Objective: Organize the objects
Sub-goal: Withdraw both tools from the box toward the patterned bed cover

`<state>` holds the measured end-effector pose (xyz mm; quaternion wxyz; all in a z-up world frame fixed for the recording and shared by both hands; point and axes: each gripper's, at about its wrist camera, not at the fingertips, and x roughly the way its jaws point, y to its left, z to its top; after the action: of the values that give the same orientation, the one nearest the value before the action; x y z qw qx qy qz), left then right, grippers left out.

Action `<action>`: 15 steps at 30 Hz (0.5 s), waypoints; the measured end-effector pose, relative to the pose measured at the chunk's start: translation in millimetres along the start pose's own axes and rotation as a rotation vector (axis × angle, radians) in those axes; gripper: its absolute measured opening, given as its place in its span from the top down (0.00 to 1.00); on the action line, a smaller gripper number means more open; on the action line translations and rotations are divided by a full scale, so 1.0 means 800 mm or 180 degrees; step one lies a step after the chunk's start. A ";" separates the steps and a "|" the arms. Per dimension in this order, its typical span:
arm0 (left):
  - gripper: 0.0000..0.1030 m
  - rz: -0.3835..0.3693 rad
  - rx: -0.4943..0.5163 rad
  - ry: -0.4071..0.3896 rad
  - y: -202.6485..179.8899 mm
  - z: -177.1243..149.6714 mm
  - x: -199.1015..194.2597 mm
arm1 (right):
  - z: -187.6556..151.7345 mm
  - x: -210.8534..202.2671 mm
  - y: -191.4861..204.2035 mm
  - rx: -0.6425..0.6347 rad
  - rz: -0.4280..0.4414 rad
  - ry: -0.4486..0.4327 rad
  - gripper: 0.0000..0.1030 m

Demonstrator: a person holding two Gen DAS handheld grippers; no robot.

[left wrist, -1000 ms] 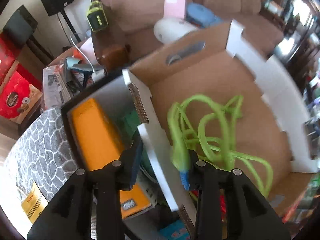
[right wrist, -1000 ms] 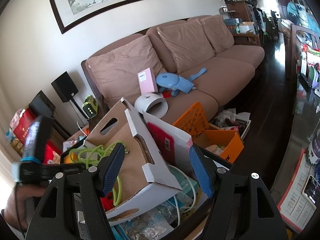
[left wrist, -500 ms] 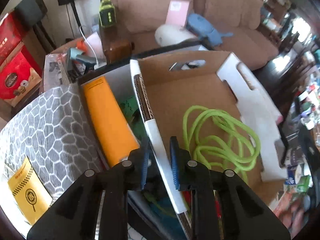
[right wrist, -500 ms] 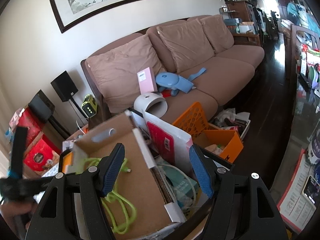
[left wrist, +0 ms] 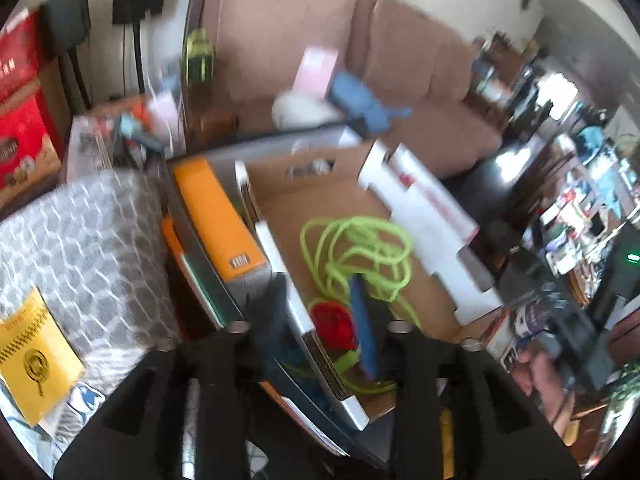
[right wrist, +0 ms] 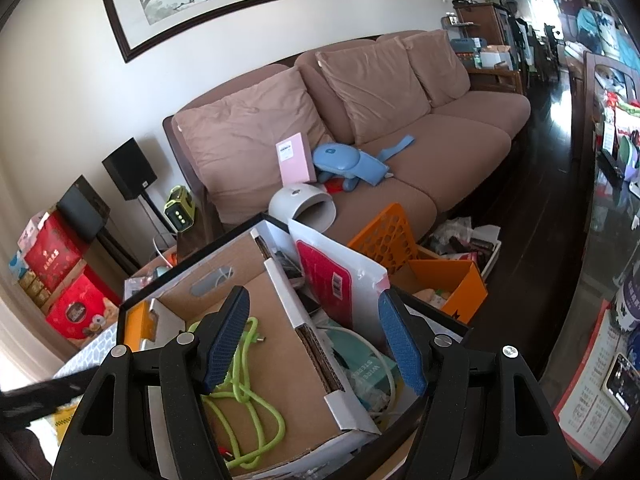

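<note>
Cluttered living-room floor in front of a brown sofa (right wrist: 360, 132), where an open cardboard box (left wrist: 344, 200) sits wedged among other boxes and loose packaging. A bright green cord (left wrist: 356, 256) lies coiled on the box floor, with something red (left wrist: 334, 326) beside its near end. To the left, an orange box (left wrist: 218, 220) stands packed against the cardboard wall, and a grey patterned cushion (left wrist: 80, 248) lies further left.

Blur softens the left wrist view, where the left gripper (left wrist: 318, 316) straddles the box's near-left wall, one pad on either side. Its jaws have just been opening and stand apart from the wall, so nothing is clamped. The right gripper (right wrist: 314, 342) hovers over the box's right wall with its jaws wide apart and empty.

Risks, judged from this layout: the box looks loosely perched on the pile, so a knock from either gripper could tip it and spill the cord back out. A pad catching the released wall on the way up could drag the box sideways. The cord's loops lie near the left gripper's right finger and could snag on it, and the white bag (right wrist: 340, 276) leaning at the right wall could topple in.
</note>
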<state>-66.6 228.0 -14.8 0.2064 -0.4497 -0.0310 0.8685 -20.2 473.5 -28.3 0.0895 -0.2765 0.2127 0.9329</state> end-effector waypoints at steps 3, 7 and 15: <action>0.58 0.0145 0.0181 -0.0290 0.000 0.008 -0.028 | -0.001 0.001 0.002 0.0017 0.0095 0.0040 0.33; 0.33 0.0327 0.0232 -0.0620 0.012 0.011 -0.063 | -0.003 0.001 0.014 -0.0087 0.0145 0.0067 0.32; 0.20 0.0539 0.0046 -0.0748 0.067 -0.018 -0.076 | -0.015 0.001 0.071 -0.0620 0.0330 0.0103 0.22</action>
<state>-41.7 153.8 10.2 0.1305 -0.3444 -0.0107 0.9296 -31.8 417.4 -17.9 0.0105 -0.2876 0.1365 0.9479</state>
